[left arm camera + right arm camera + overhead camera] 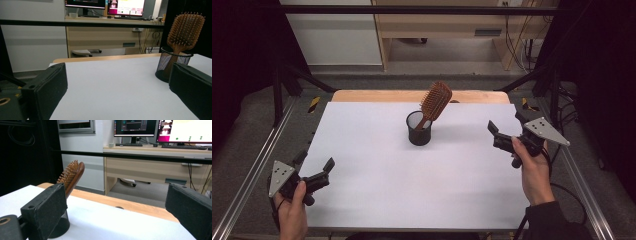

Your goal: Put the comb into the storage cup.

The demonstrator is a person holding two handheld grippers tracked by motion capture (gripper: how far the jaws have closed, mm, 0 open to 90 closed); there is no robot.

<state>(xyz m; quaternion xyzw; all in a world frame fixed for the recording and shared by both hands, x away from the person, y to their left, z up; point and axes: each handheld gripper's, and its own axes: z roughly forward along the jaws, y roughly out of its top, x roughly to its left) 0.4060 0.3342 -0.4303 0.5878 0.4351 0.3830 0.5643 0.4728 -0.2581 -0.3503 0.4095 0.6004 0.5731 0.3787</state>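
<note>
A wooden paddle hairbrush (435, 101) stands handle-down in a black mesh cup (419, 129) near the middle back of the white table (377, 180), leaning right. My left gripper (315, 167) hovers open at the table's near left corner, far from the cup. In the left gripper view the hairbrush (185, 31) and mesh cup (172, 62) sit ahead on the right, partly behind the right jaw. My right gripper (504, 129) is open at the right edge, level with the cup. The right gripper view shows the hairbrush (72, 176) behind the left jaw, which hides most of the cup (58, 226).
The white mat leaves a strip of wooden tabletop (382, 95) bare at the back. Aluminium rails (254, 170) run along both sides, and a black bar (412, 10) crosses above the far end. A desk (110, 32) with monitors stands beyond the table.
</note>
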